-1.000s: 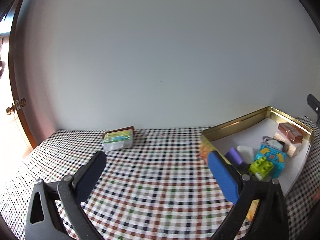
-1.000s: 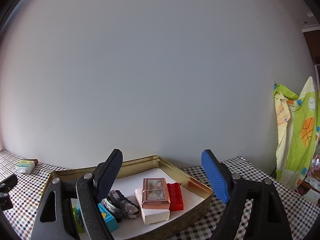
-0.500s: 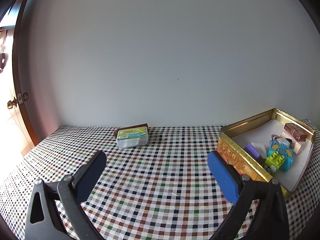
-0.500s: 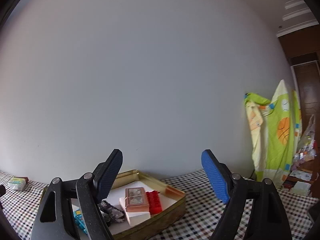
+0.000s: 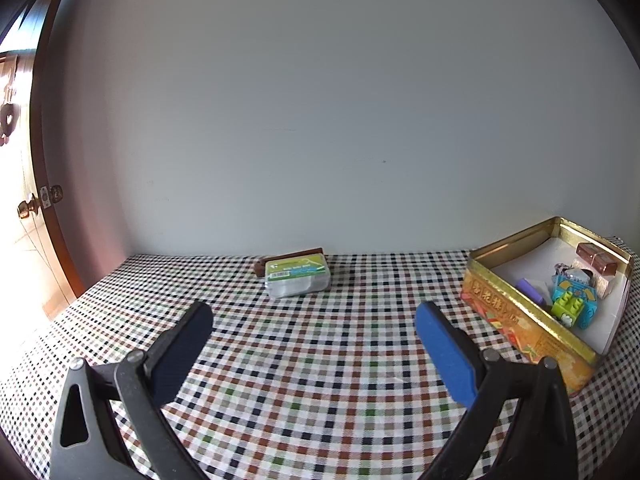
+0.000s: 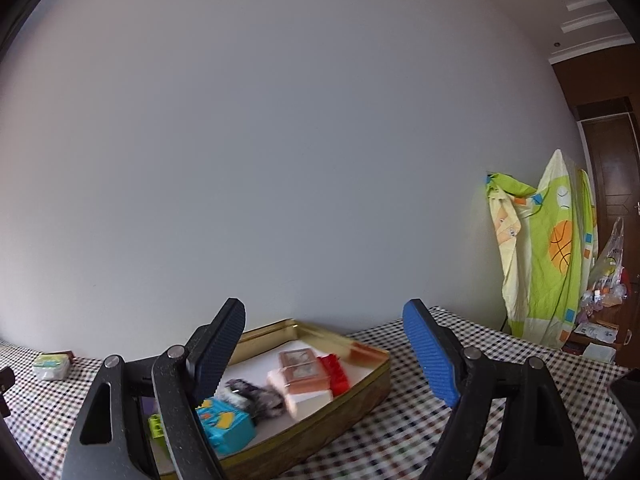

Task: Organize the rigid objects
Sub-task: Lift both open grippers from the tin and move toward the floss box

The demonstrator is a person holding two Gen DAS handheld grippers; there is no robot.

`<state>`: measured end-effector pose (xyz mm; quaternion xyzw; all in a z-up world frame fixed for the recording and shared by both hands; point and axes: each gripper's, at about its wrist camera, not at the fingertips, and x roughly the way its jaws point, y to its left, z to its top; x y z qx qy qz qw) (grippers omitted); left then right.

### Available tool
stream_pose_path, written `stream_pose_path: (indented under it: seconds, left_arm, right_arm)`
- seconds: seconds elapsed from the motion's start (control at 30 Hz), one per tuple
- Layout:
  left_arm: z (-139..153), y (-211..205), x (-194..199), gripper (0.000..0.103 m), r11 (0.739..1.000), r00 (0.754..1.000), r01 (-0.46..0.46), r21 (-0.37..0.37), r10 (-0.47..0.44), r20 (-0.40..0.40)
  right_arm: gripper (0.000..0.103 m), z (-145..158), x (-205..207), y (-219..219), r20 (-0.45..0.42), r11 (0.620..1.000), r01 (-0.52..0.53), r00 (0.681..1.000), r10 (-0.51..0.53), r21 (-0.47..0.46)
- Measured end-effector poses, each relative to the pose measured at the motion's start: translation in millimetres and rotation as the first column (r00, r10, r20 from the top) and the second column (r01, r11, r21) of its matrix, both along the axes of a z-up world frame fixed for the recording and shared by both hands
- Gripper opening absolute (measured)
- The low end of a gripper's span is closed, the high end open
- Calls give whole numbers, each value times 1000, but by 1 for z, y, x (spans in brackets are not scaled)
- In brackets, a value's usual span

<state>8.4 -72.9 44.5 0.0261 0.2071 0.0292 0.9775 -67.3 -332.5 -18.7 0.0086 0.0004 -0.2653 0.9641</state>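
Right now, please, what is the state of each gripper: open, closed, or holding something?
Left gripper: open, holding nothing, above the checked tablecloth.
Right gripper: open, holding nothing, near the gold tin.

Checked tablecloth [image 5: 320,360], plain white wall [image 5: 320,120], wooden door [image 5: 44,160] with brass knob [image 5: 26,210], hanging cartoon-print cloth [image 6: 548,252]

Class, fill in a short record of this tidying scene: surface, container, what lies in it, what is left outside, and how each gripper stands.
surface: checked tablecloth
container: open gold tin, at the right in the left wrist view
in tin: green brick, blue toy, red brick, copper box
outside tin: small plastic box by the wall
left gripper: open, empty
right gripper: open, empty
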Motion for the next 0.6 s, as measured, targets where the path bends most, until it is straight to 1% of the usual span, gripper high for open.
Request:
stream_pose_path:
  seconds: [0.23, 0.4, 0.6]
  left_arm:
    - [0, 26, 1, 102, 1000, 1000, -20, -13, 20, 0]
    - [-2, 56, 7, 102, 998, 998, -62, -32, 62, -5]
    - [-4, 97, 15, 102, 991, 992, -124, -54, 123, -13]
  right_arm:
    - [83, -6, 17, 45, -32, 996, -80, 996, 81, 40]
    - [83, -10, 35, 86, -46, 986, -159, 986, 161, 42]
    - [83, -16, 57, 129, -65, 968, -238, 968, 243, 80]
